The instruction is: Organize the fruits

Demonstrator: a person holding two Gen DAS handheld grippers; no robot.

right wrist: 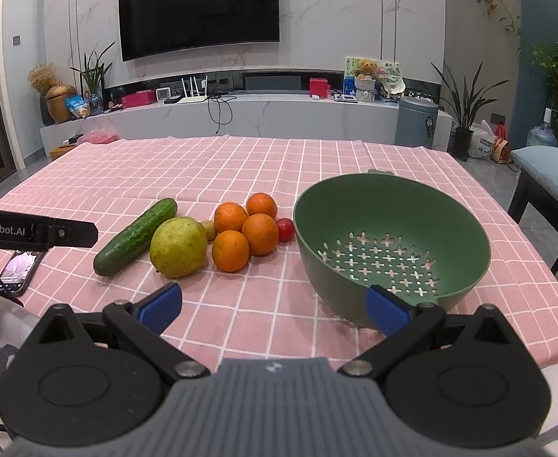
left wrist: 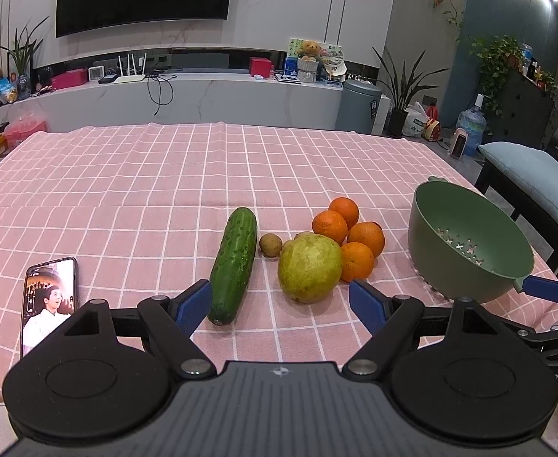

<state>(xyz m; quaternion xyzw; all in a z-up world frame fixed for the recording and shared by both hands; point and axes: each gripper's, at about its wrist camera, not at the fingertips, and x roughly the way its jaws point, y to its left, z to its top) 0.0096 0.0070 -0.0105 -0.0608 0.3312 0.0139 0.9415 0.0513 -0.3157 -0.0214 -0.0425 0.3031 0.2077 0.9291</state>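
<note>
Fruit pile: cucumber (left wrist: 234,266), pear (left wrist: 310,268), 4 oranges (left wrist: 349,242), a small brown fruit (left wrist: 270,245) and a red one (right wrist: 285,229) bunched at frame centre on the tabletop (left wrist: 126,190), likely awaiting sorting.
Colander (right wrist: 393,205): empty, right of the pile, probably the destination.
Left gripper (left wrist: 280,304): fingers wide apart, holding nothing; cucumber end and pear sit just ahead between them.
Right gripper (right wrist: 275,302): fingers spread wide, empty; right finger overlaps the colander's near rim.

Bare tablecloth (right wrist: 240,304) lies open in front of the pear (right wrist: 178,246); cucumber (right wrist: 136,236) just left of it, oranges (right wrist: 246,236) touching its right.
</note>
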